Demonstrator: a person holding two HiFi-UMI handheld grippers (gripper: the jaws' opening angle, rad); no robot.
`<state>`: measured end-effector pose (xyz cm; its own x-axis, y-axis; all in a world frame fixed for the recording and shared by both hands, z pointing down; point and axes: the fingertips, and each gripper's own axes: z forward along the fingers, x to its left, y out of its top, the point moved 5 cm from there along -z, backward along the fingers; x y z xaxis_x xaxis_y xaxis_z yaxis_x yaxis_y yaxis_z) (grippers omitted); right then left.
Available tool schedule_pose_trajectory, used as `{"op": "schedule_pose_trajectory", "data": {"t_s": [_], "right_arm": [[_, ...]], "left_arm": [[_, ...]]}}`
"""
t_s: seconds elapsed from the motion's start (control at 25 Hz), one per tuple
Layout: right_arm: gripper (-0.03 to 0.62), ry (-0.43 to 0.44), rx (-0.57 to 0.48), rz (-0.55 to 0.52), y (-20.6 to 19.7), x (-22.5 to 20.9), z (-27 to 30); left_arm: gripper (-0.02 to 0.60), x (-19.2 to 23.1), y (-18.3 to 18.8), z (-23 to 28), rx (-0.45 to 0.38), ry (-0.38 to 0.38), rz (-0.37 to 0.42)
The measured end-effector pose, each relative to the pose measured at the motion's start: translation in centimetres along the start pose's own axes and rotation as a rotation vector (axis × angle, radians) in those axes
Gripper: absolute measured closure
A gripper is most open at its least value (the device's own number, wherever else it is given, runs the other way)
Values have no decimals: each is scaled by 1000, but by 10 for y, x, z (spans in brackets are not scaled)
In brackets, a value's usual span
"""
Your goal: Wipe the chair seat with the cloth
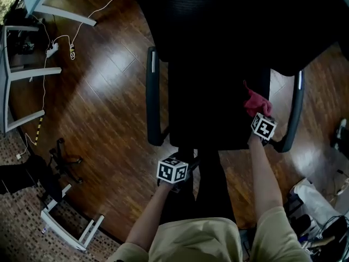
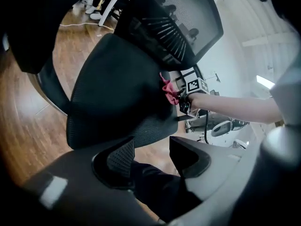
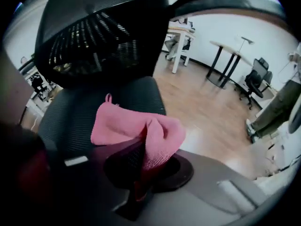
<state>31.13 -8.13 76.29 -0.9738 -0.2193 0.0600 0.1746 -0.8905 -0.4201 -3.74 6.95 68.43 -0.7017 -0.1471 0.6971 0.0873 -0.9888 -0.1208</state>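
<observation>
right tool (image 3: 140,147) pinches pink cloth (image 3: 117,126).

Left gripper (image 2: 151,150) jaws apart and empty, black chair seat (image 2: 113,93) ahead — pink cloth (image 2: 168,91) on it, at right gripper (image 2: 187,99)

Floor: dark brown wood planks (image 1: 109,75), glossy, with a pale patch of reflected light upper left of centre in the head view. A white cable (image 1: 80,23) trails across the planks to a power strip (image 1: 52,49) at upper left. White desk legs (image 1: 32,72) along the left edge. Patterned carpet (image 1: 22,222) at lower left, a black chair base (image 1: 62,162) at its border.

Right gripper view, upper right: white wall (image 3: 244,27), round table (image 3: 233,47) on dark legs, black office chair (image 3: 256,81) near it.
</observation>
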Motion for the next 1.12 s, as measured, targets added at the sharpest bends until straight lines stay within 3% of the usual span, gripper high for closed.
{"op": "schedule_pose_trajectory", "data": {"t_s": [0.08,0.16,0.24,0.32,0.36,0.44,0.52,0.56,0.64,0.76,0.88,0.96,1.0,1.04,1.12], "right_arm": [[577,2,0,-2,3,-8,0],[577,116,-3,-53,-5,27,-2],[577,320,-42,-214,-13,102,-18],[577,585,-95,-403,-19,198,-47],[577,728,-103,-432,-23,244,-60],[577,955,-37,-392,-41,319,-77],[577,1035,87,-370,-67,364,-77],[577,1019,127,-385,-77,374,-73],[577,907,140,-432,-89,362,-59],[577,669,63,-351,-83,270,-34],[577,282,-12,-230,-64,131,-24],[577,26,-3,-164,-53,50,-22],[577,-60,15,-139,-50,20,-20],[577,-112,36,-120,-48,-1,-18],[577,-125,76,-106,-49,-12,-16]], "left_arm": [[362,-5,2,6,9,-9,29],[362,-7,-4,8,30,-11,49],[362,-8,-11,5,39,-3,50],[360,-4,-15,0,37,22,55],[359,-1,-15,-4,35,33,57],[356,6,-18,-11,30,41,47],[356,13,-19,-20,20,45,31],[356,16,-19,-25,16,50,28],[356,20,-20,-30,13,59,24],[356,15,-19,-29,13,46,26],[356,5,-17,-23,11,26,35],[356,2,-12,-17,-1,16,33],[356,1,-10,-14,-9,9,28],[356,1,-8,-12,-15,1,23],[356,3,-8,-10,-15,-7,17]]}}
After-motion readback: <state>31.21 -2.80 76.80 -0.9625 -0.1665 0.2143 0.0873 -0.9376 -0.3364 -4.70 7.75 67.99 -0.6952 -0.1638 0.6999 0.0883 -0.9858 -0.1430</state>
